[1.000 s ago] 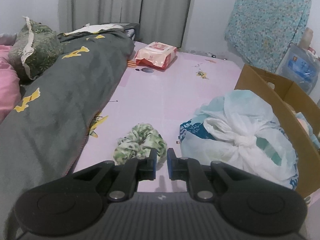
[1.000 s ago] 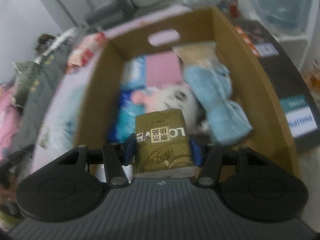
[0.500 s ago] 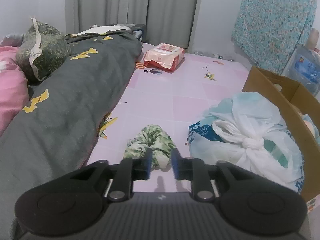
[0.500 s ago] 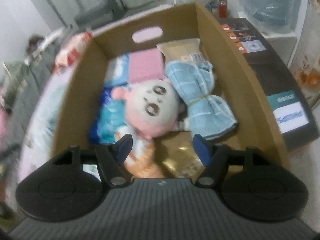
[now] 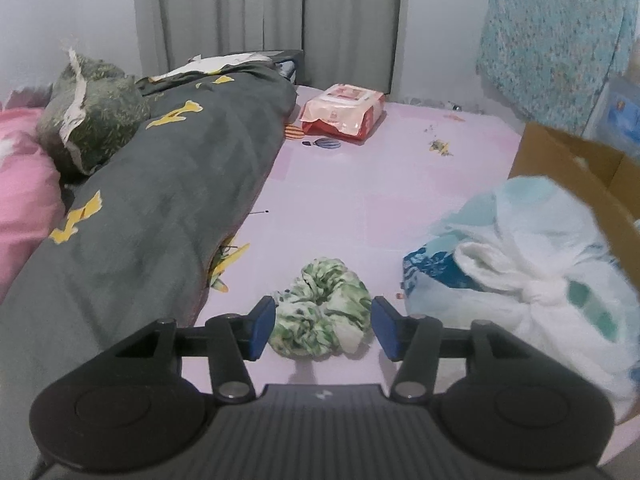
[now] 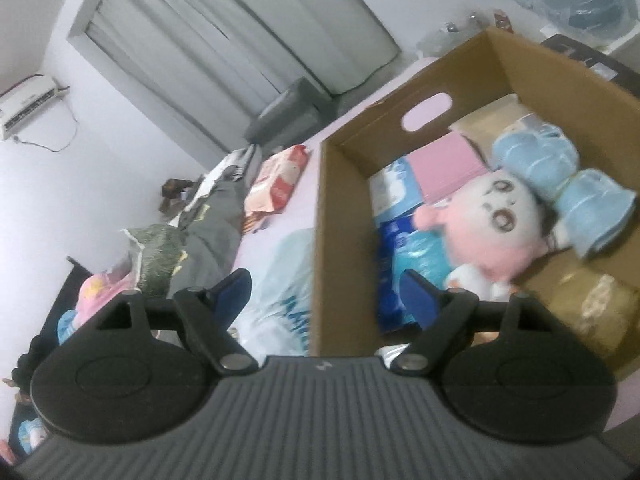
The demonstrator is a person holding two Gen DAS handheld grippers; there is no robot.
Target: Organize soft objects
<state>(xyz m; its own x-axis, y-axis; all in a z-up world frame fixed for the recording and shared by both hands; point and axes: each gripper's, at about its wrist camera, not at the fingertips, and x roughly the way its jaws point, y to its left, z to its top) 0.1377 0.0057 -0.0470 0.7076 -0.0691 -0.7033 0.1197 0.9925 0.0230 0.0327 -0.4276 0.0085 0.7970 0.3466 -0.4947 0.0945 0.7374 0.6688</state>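
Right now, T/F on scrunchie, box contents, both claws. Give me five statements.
1. The green scrunchie lies on the pink sheet between the left claw's fingers. True; the jaws are opening, pads not pressing it.
2. The right claw grips a gold pack. False; nothing is between its fingers.
3. A pink plush lies inside the cardboard box. True.
4. The box is empty. False; it also holds a blue towel.
5. The wipes pack is in the box. False; it is on the sheet.

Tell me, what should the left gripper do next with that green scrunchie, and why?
Probably ease forward and down. The left gripper is opening, with the green scrunchie on the bed between its fingers, not yet pinched. Then it can close on it.
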